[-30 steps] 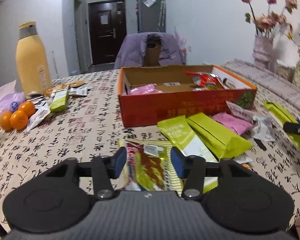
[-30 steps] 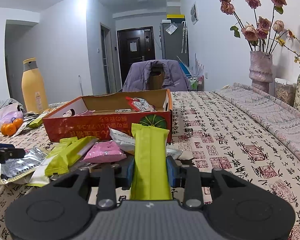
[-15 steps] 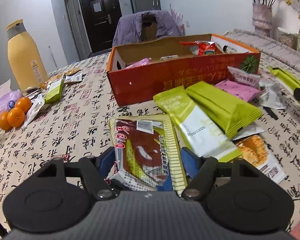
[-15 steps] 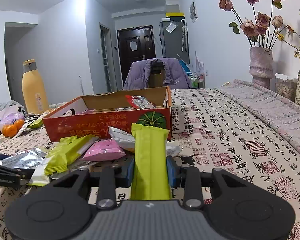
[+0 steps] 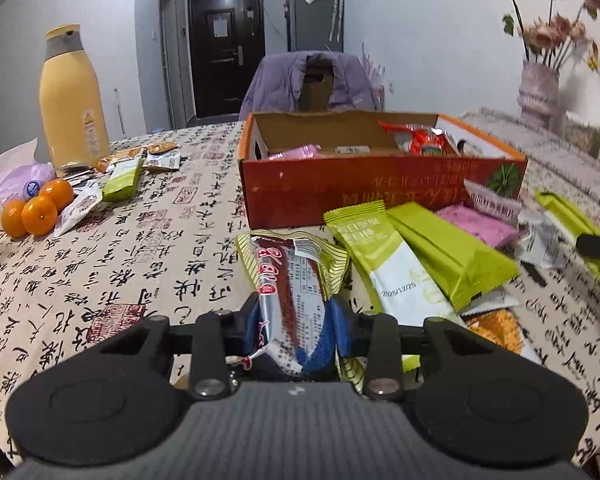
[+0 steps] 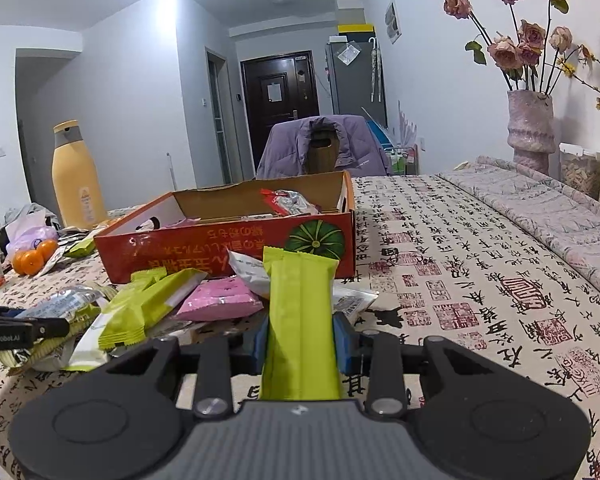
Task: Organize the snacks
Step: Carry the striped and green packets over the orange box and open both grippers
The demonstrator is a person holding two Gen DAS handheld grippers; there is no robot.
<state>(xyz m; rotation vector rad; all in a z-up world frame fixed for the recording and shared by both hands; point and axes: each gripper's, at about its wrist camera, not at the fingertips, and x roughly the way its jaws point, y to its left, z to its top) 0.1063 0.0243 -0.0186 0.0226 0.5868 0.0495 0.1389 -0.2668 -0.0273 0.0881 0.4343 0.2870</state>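
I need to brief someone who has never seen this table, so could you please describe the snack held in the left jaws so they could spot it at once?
Start at the open red cardboard box in the middle of the table. Just in front of its left corner, the left gripper is shut on the brown-and-yellow striped packet. Its neighbours are plain lime-green bars and a pink packet; only this one has a dark brown face with red characters and yellow striped edges.
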